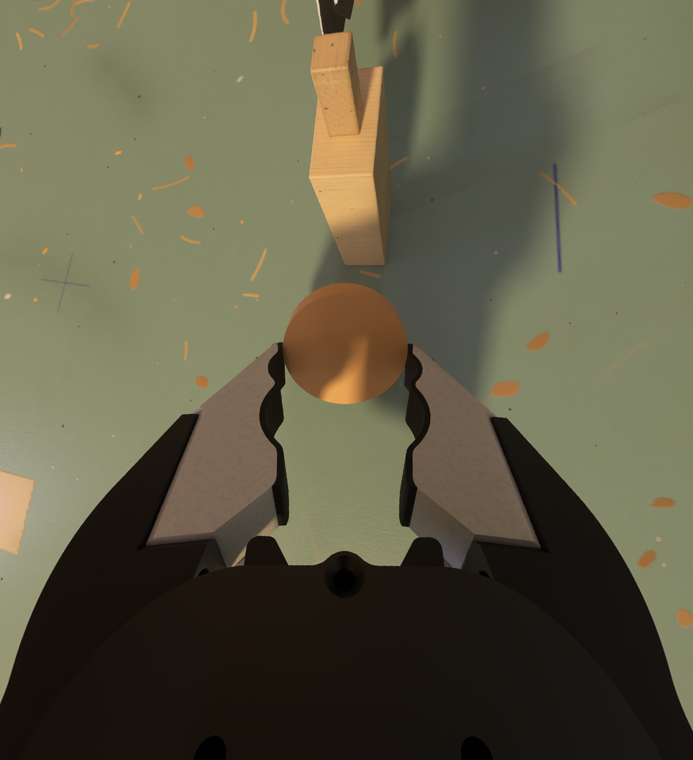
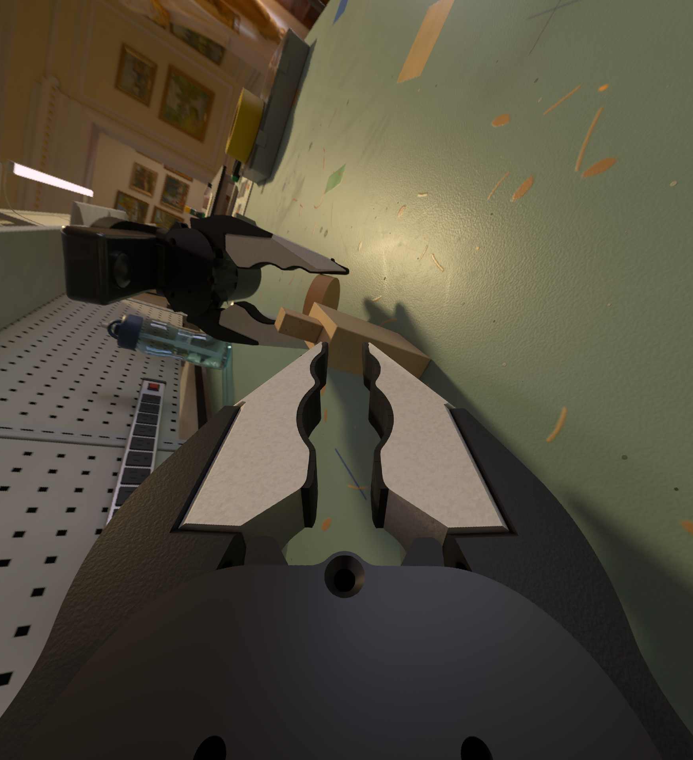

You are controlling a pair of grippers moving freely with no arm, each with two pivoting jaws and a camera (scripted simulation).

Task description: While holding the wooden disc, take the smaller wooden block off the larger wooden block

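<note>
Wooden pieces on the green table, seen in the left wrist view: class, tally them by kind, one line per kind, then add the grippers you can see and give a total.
Wooden disc: 1
Wooden blocks: 2, the smaller wooden block and the larger wooden block
Grippers: 2, the left gripper and the right gripper
Total: 5

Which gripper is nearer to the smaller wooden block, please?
Right. The right gripper, jaws open, sits right by the smaller wooden block. The left gripper, shut on the wooden disc, is off the opposite end of the larger wooden block.
</note>
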